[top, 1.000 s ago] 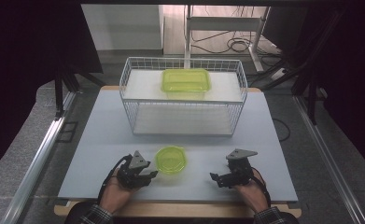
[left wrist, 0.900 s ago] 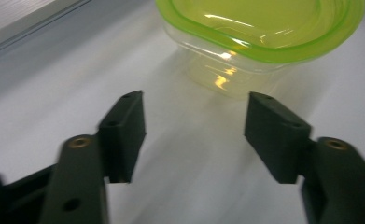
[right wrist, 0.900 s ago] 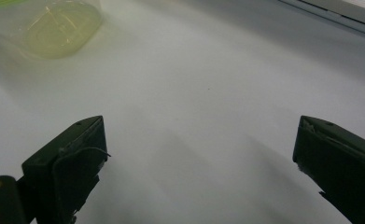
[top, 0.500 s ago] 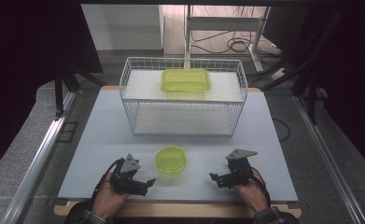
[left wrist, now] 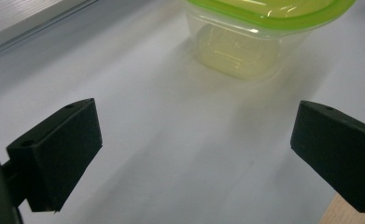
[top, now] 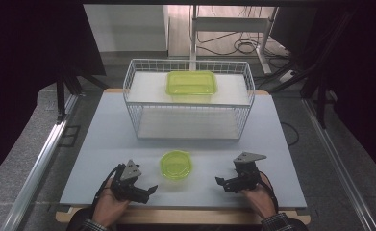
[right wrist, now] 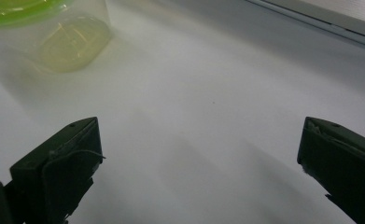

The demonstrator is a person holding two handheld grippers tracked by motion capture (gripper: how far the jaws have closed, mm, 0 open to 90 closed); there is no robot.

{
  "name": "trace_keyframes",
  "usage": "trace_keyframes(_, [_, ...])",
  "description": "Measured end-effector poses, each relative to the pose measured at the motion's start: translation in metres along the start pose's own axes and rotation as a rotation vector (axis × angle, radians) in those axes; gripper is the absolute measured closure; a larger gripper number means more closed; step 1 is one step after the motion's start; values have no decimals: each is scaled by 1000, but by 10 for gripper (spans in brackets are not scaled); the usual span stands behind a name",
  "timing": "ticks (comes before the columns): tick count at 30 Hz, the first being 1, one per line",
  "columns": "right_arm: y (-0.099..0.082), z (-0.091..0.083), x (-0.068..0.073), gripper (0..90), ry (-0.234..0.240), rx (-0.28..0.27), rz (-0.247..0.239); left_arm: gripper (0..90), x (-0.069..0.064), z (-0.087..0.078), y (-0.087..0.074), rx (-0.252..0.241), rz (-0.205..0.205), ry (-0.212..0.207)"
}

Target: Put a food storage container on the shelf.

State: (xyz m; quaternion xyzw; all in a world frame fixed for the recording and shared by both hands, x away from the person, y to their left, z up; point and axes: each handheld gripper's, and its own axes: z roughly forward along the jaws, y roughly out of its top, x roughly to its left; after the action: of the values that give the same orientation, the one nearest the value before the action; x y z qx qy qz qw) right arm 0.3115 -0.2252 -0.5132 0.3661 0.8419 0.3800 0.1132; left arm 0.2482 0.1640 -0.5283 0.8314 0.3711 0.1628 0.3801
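Note:
A small clear container with a green lid [top: 176, 164] stands on the white table near its front edge. My left gripper [top: 146, 189] lies to its left, a short gap away. Its jaws have just been opening and now stand wide, with nothing between them. From the left gripper [left wrist: 194, 149] view, the small container [left wrist: 259, 37] is ahead, beyond the fingertips. My right gripper [top: 222, 182] rests open on the container's right, also apart from it. Seen from the right gripper [right wrist: 199, 158], the container [right wrist: 54, 39] sits far off at the upper left.
A white wire rack [top: 189, 103] stands at the middle back of the table [top: 104, 144]. A larger rectangular container with a green lid [top: 191, 83] sits on its upper shelf. Bare tabletop lies between the rack and the small container. Dark floor and cables surround the table.
The left gripper has drawn back from the small container towards the front left, and its jaws have spread apart. The container and the right gripper have stayed put.

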Motion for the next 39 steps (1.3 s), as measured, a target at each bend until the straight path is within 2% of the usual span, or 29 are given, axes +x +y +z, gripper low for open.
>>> trace_keyframes(5, [5,-2,-2,10,28,-14,21,20,1,0,-2,16,12,11])
trace_keyframes(11, [15,-4,-2,39,68,-45,40,20,0,3,-4,35,30,3])
trace_keyframes(17, [26,-2,0,57,123,-57,65,18,0,3,-5,44,47,4])
trace_keyframes(24, [35,3,2,51,148,-50,101,18,0,4,-5,50,65,12])
trace_keyframes(33, [50,13,7,29,179,-46,139,18,0,3,-5,41,64,14])
trace_keyframes(39, [60,19,12,50,212,-43,148,18,1,2,-6,42,66,14])
